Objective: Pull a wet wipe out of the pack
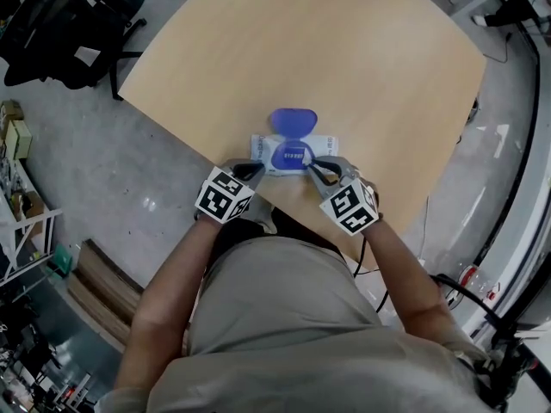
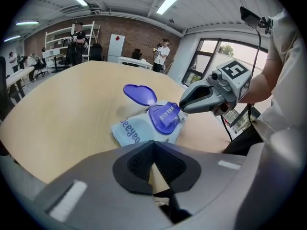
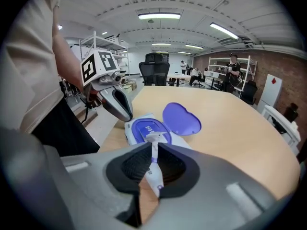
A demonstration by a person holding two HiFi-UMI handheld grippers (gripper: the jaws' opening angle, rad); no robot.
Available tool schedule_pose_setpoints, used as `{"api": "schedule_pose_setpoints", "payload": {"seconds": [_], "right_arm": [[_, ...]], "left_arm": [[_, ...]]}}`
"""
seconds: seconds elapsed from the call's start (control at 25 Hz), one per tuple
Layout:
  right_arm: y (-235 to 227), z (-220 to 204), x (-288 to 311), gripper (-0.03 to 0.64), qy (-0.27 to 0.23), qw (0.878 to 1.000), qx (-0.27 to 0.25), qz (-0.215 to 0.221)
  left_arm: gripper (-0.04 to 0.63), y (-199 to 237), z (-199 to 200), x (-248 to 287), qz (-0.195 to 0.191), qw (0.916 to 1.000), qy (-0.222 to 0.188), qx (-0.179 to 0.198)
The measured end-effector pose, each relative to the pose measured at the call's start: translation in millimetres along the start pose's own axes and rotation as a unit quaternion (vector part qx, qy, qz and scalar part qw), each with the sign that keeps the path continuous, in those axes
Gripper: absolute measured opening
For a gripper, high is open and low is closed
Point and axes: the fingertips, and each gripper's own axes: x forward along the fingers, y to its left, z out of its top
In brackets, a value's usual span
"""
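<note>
Wet wipe (image 3: 154,170) is pinched in your right tool (image 3: 154,145), trailing from the open pack (image 3: 143,127). Your left tool (image 2: 154,143) is pressed together, empty

Two grippers, left gripper (image 1: 259,171) and right gripper (image 1: 313,169); one wipe pack (image 1: 293,155), one wipe (image 3: 153,151), one table (image 1: 344,58), one black chair (image 1: 60,33).

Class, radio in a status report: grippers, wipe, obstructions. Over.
Left gripper shut, empty. Right gripper shut on wet wipe at pack mouth, lid open. Nothing in the way.
</note>
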Motion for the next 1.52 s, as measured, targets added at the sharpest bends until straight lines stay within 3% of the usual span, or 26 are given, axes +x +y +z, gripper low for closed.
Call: {"api": "schedule_pose_setpoints", "payload": {"seconds": [0.84,1.52], "right_arm": [[-0.2,-5.9,36.9,0.043,0.018,0.999,-0.016,0.039],[-6.9,-6.4,22.9,0.006,0.007,1.0,-0.01,0.018]], "left_arm": [[0.006,8.2,-14.3,23.9,0.008,0.9991,0.041,-0.004],[0.006,4.4,-20.3,29.2,0.009,0.999,0.042,-0.007]]}}
